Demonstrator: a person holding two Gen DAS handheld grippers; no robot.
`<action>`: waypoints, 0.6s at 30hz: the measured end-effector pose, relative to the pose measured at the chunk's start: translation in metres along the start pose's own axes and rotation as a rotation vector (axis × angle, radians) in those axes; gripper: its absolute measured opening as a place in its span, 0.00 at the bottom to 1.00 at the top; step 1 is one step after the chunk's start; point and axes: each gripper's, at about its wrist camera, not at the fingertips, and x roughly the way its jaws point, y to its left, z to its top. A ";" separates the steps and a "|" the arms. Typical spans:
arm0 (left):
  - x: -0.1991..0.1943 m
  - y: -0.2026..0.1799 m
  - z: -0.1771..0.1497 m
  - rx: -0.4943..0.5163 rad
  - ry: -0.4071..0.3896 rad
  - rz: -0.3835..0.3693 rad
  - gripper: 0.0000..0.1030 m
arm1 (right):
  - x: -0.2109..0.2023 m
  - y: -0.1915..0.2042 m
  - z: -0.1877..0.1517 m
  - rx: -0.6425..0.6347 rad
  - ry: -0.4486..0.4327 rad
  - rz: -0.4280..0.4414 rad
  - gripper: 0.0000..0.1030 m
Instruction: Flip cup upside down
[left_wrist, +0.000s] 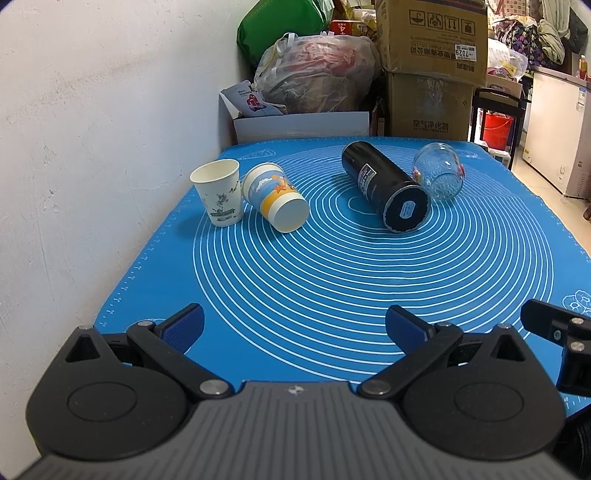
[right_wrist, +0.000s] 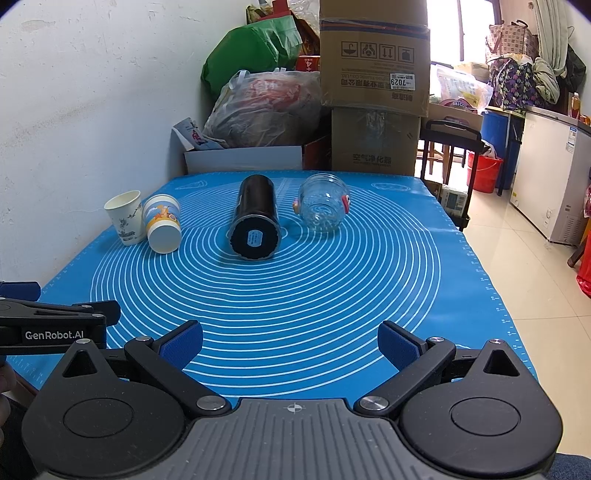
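Note:
A white paper cup (left_wrist: 218, 192) (right_wrist: 125, 217) stands upright, mouth up, at the far left of the blue mat (left_wrist: 332, 280) (right_wrist: 295, 295). A blue and yellow paper cup (left_wrist: 275, 196) (right_wrist: 162, 223) lies on its side against it, base toward me. A black tumbler (left_wrist: 384, 186) (right_wrist: 255, 218) lies on its side mid-mat. A clear glass jar (left_wrist: 439, 175) (right_wrist: 322, 202) lies on its side to its right. My left gripper (left_wrist: 294, 326) and right gripper (right_wrist: 290, 341) are open and empty, low over the mat's near edge, well short of all cups.
A white wall (left_wrist: 92, 129) runs along the mat's left side. Cardboard boxes (right_wrist: 375, 74) and plastic bags (right_wrist: 266, 107) are stacked behind the table. The right gripper's body (left_wrist: 557, 332) sits just right of the left one. Tiled floor (right_wrist: 535, 258) lies to the right.

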 end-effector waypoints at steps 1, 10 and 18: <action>0.000 0.000 0.000 0.000 0.000 0.000 1.00 | 0.000 0.000 0.000 0.000 0.000 0.000 0.99; 0.003 0.000 0.000 0.000 0.002 0.000 1.00 | 0.000 -0.002 0.000 0.003 -0.001 -0.002 0.99; 0.009 -0.003 0.003 0.005 0.002 -0.007 1.00 | 0.005 -0.007 0.001 0.020 0.000 -0.011 0.99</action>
